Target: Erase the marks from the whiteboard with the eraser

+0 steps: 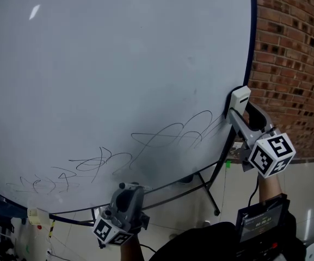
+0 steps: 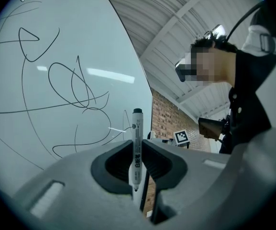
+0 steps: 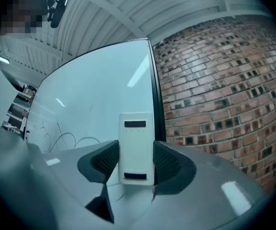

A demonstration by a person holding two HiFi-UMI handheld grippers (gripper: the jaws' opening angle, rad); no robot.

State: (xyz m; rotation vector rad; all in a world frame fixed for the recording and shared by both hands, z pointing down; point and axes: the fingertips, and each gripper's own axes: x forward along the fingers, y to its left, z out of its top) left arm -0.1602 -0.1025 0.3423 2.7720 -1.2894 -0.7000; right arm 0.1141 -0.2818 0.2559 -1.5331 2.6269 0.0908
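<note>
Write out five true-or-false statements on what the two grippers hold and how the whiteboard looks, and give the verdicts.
1. The right gripper is shut on the white eraser. True.
2. The left gripper is empty. False: it is shut on a marker.
3. The whiteboard is wiped clean. False: scribbled marks run across its lower part.
4. The eraser is at the whiteboard's right edge. True.
5. A brick wall stands to the right of the whiteboard. True.
</note>
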